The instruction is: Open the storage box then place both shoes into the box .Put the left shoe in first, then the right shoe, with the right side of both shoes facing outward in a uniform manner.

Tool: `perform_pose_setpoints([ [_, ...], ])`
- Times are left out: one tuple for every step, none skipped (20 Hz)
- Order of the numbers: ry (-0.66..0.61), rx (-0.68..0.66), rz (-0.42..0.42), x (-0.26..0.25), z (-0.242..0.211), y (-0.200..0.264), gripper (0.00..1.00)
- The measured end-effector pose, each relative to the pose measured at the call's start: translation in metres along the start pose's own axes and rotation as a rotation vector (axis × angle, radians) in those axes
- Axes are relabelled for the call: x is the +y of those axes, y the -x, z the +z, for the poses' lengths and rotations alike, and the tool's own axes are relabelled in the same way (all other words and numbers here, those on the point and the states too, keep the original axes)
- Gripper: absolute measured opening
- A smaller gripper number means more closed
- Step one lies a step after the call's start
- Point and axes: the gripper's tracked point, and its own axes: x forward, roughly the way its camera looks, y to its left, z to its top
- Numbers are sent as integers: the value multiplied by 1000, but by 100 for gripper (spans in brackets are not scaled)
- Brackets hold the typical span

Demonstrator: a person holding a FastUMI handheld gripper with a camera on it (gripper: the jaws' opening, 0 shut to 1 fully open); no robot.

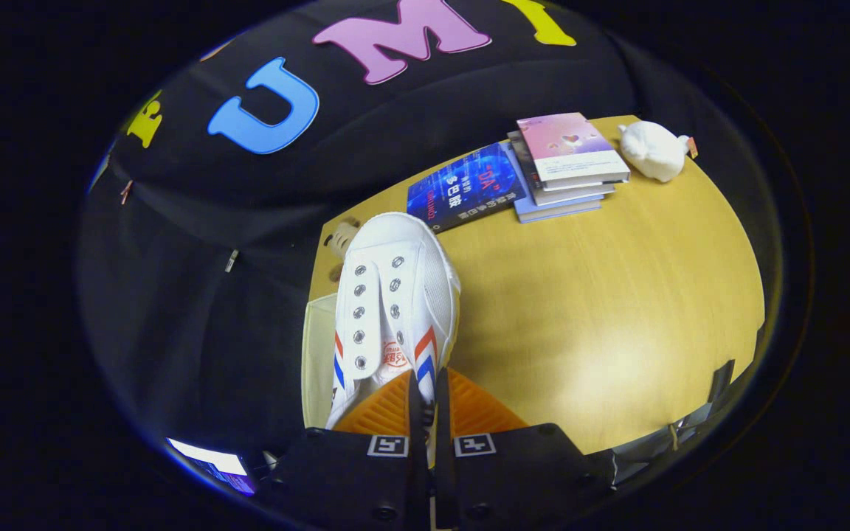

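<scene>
A white canvas shoe [394, 295] with metal eyelets and red and blue side stripes hangs above the wooden table [617, 310], toe pointing away from me. My gripper [429, 394] is shut on the shoe's collar edge, both fingers pressing close together on its side wall. Below the shoe, at the table's near left corner, a pale cream edge of the storage box [316, 361] shows; its inside is hidden by the shoe.
A stack of books [565, 166] and a dark blue book [462, 188] lie at the table's far side. A white plush toy [654, 151] sits beside them. A small perforated cream object [341, 240] peeks out behind the shoe's toe.
</scene>
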Motion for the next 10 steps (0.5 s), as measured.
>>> perform_pose_setpoints([
  [5, 18, 11, 14, -7, -9, 8],
  [13, 35, 23, 28, -14, -18, 8],
  [24, 51, 30, 40, -20, -26, 8],
  [39, 68, 32, 48, -28, -33, 8],
  [53, 83, 28, 55, -35, -44, 8],
  [67, 101, 16, 58, -42, -52, 8],
  [81, 116, 4, 60, -49, -60, 8],
  [95, 131, -11, 59, -55, -67, 8],
  [107, 139, -32, 57, -60, -74, 8],
  [115, 150, -59, 51, -64, -80, 8],
])
